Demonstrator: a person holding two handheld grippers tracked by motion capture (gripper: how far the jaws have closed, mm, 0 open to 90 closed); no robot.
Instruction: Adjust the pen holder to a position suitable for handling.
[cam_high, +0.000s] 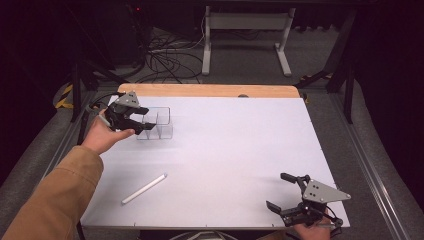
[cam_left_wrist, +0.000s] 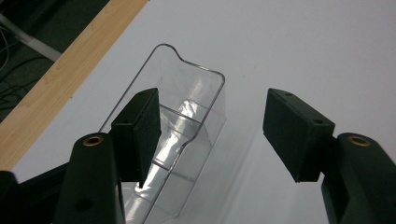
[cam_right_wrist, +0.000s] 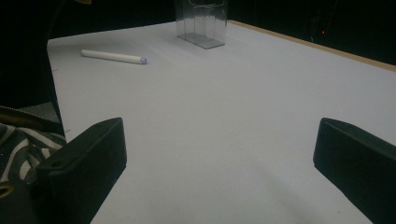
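White table (cam_high: 230, 150) bears all | clear plastic holder (cam_high: 156, 123) stands at far-left corner, divided into compartments, long axis running away from left gripper (cam_high: 136, 119) | its jaws spread, one pad inside the holder, wall between, not yet pressing | right gripper (cam_high: 285, 192) spread, empty, well apart | white pen (cam_high: 144, 188) lies near front-left.

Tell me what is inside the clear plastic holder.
The clear plastic holder shows only its own dividers and glare; no item is visible inside. One pad of the left gripper covers part of its near end.
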